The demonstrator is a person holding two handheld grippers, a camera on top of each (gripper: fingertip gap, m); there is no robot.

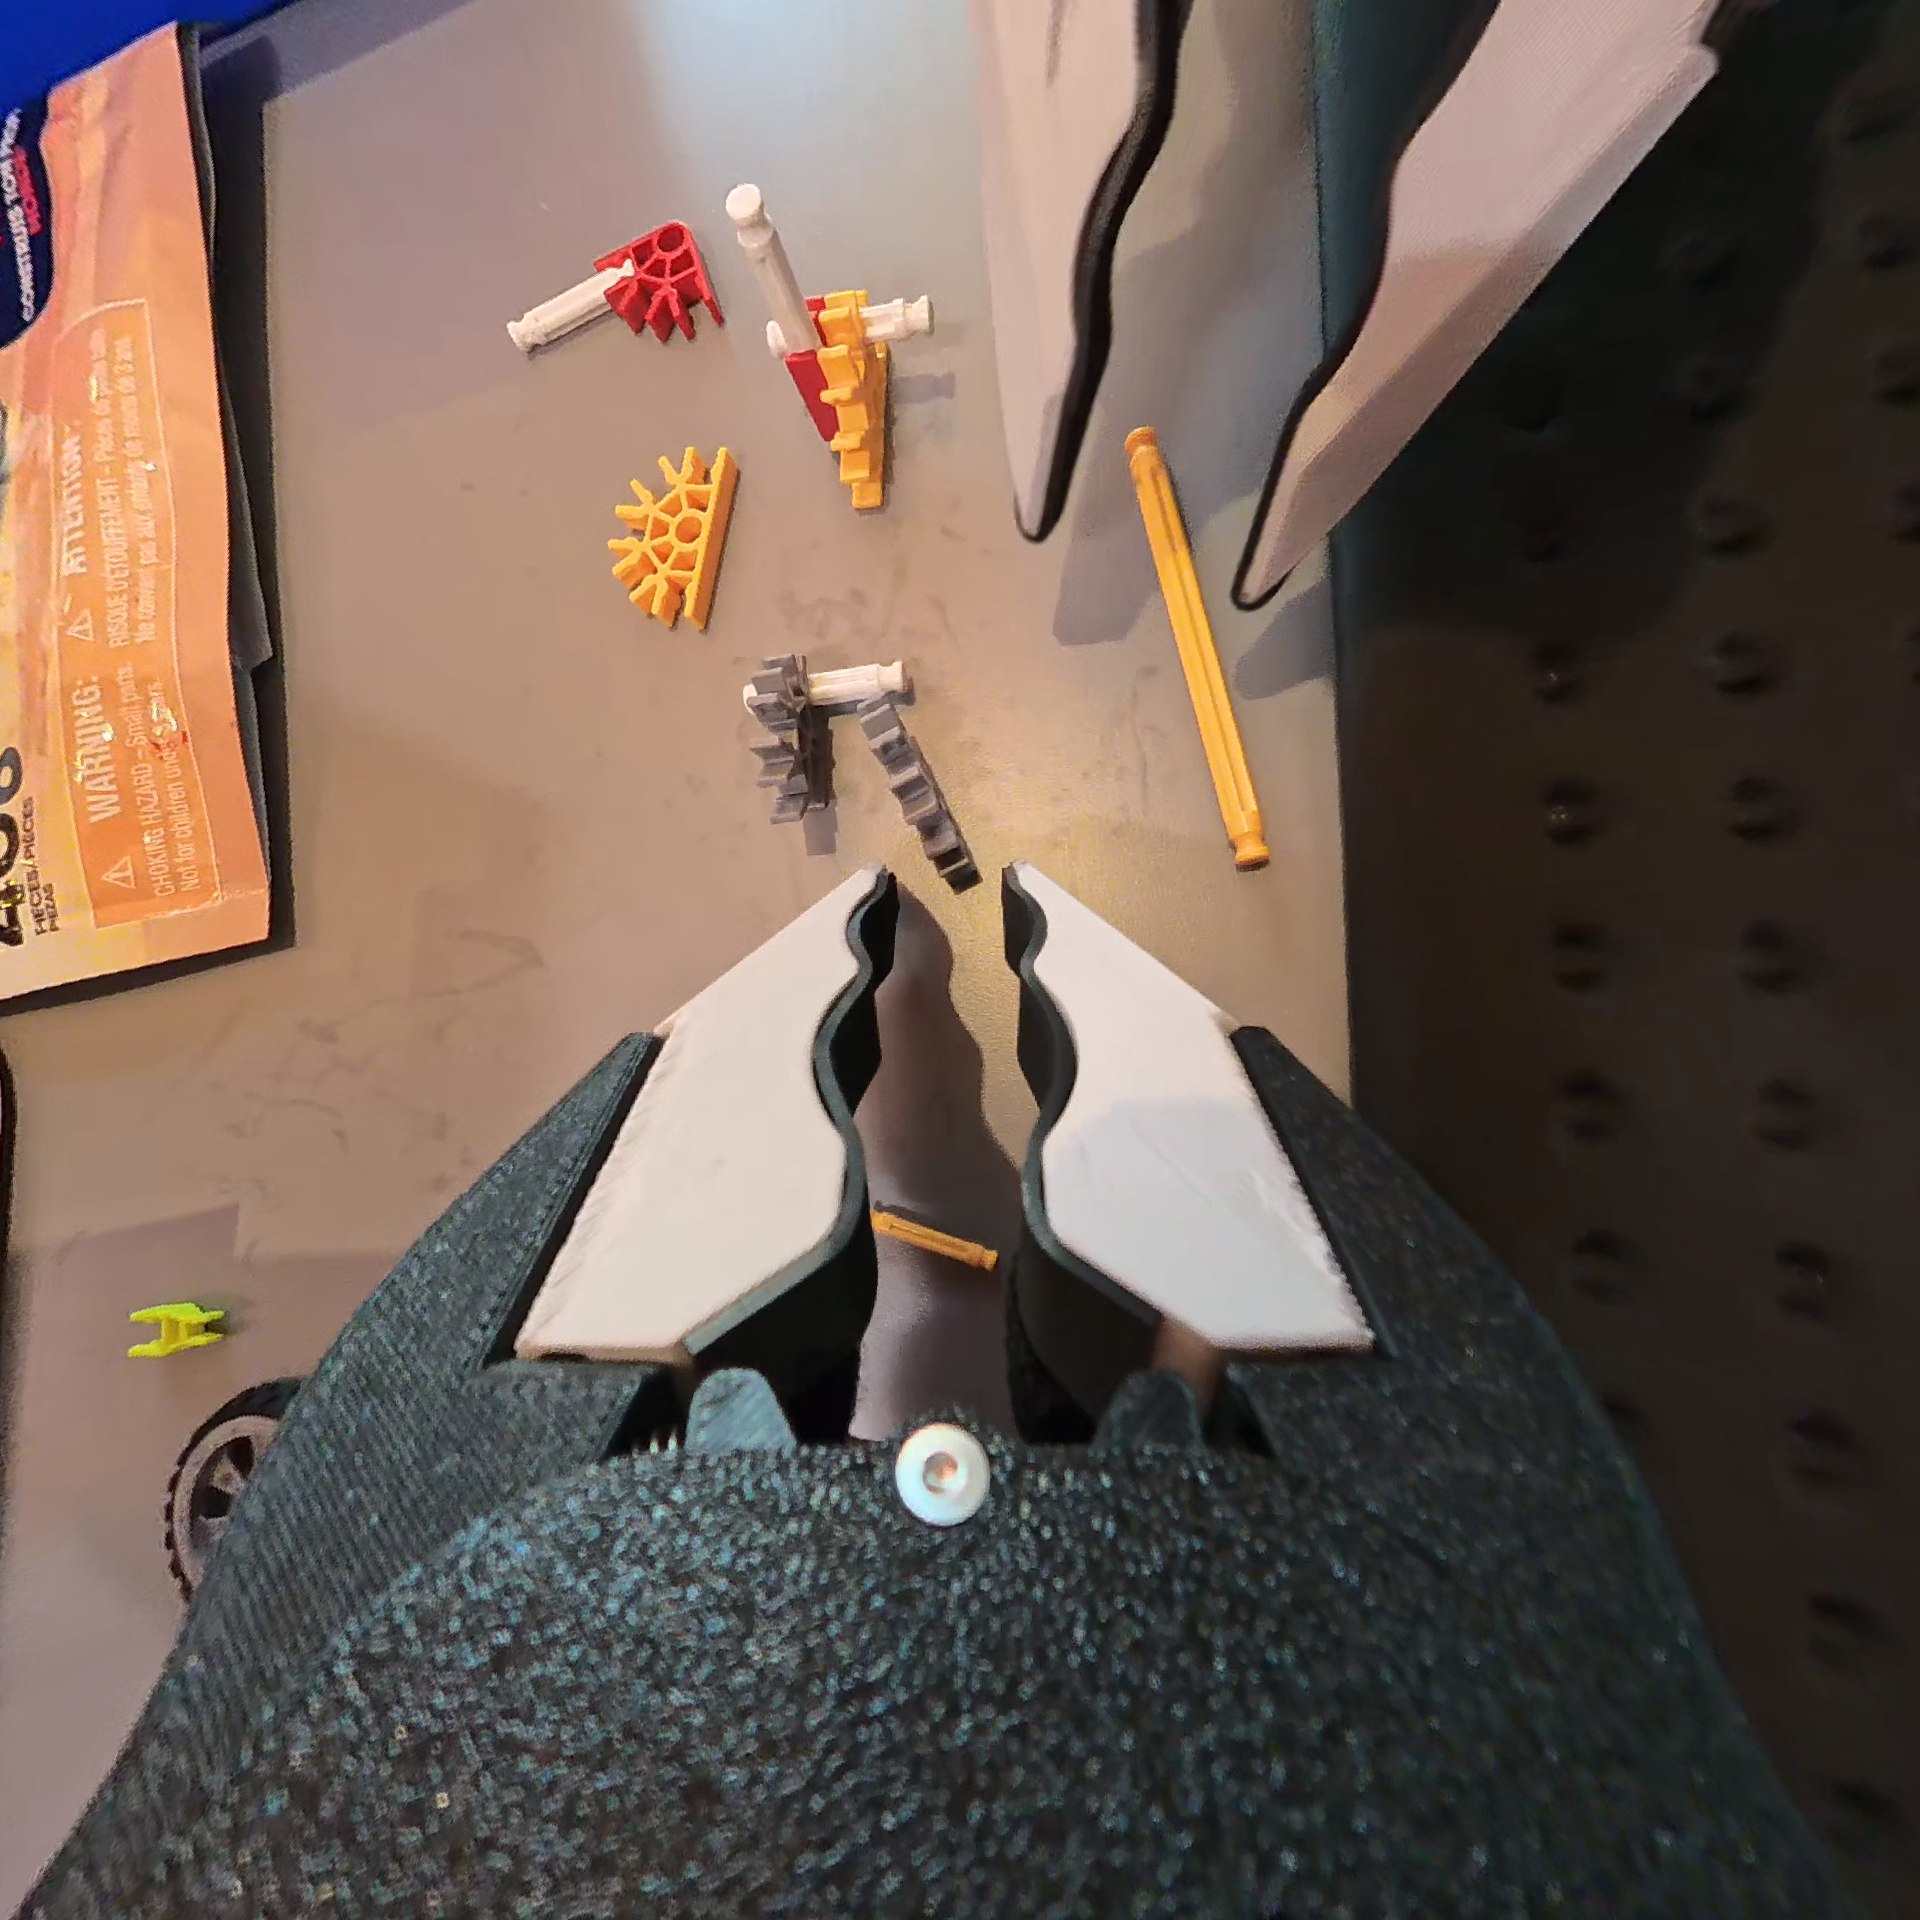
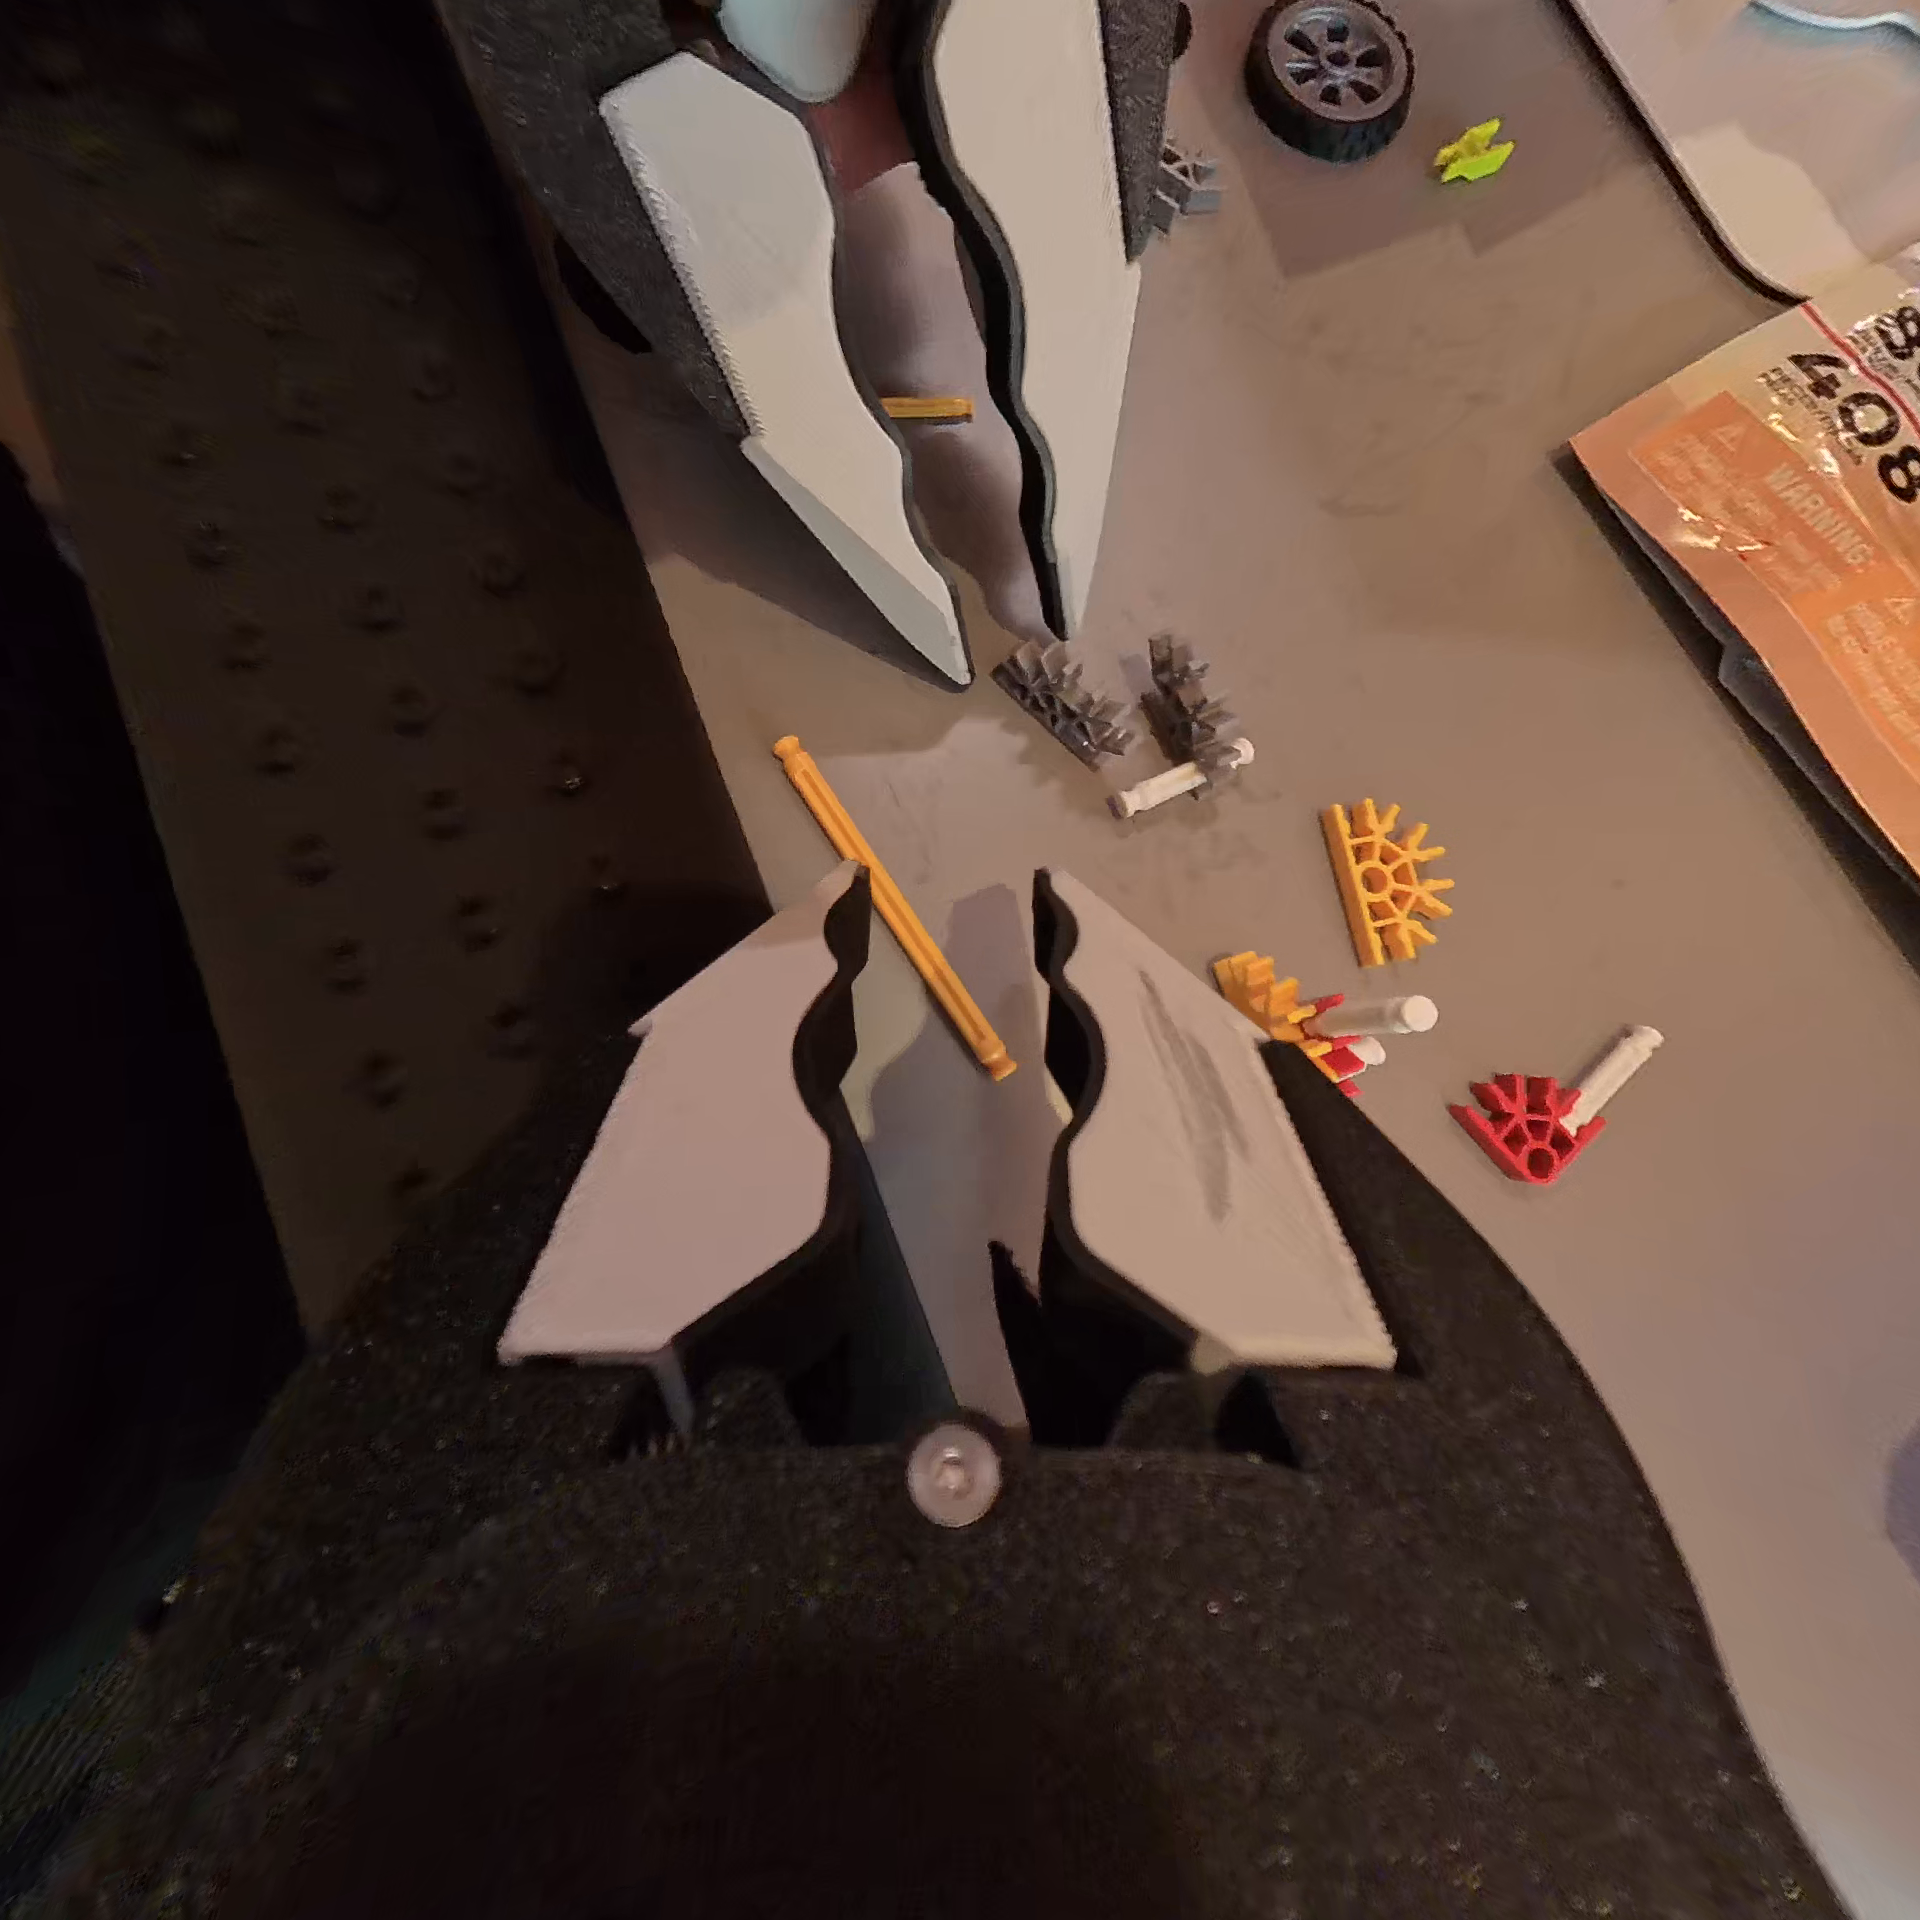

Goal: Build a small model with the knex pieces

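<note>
With both jaws apart and empty, the left gripper (image 1: pixel 943 878) at centre frame hangs beside the grey toothed plastic connector (image 1: pixel 914 790), while the right gripper (image 2: pixel 951 883) straddles the long yellow plastic rod (image 2: pixel 894 906) near the desk (image 1: pixel 468 831) edge, where a nudge could roll it off.

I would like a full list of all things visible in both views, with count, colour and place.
long rod: 1, yellow, between right gripper's fingers
short rod: 1, yellow, under left gripper
grey connectors: 2, one with white rod, at left gripper's tips
flat connector: 1, yellow, mat centre
red connector: 1, with white rod
red-yellow cluster: 1, white rods
clip: 1, lime, by wheel
wheel: 1, black
bag: 1, orange, mat edge
left gripper: open
right gripper: open
</note>
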